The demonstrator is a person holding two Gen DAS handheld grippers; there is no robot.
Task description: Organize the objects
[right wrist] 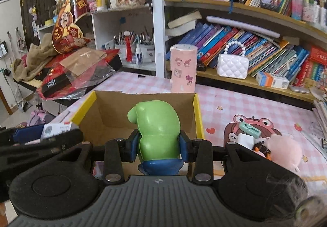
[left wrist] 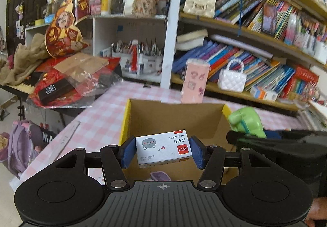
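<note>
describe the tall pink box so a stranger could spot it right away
Find the open cardboard box on the pink checked tablecloth. Just behind its far wall, before the bookshelves, stands the tall pink box, upright, with cartoon stickers on its front.

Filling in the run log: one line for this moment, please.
left gripper: shut on staple box | right gripper: shut on green toy | both by cardboard box

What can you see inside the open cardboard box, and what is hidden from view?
Inside the cardboard box a small purple item shows low down. The staple box and both grippers cover most of the floor.
</note>
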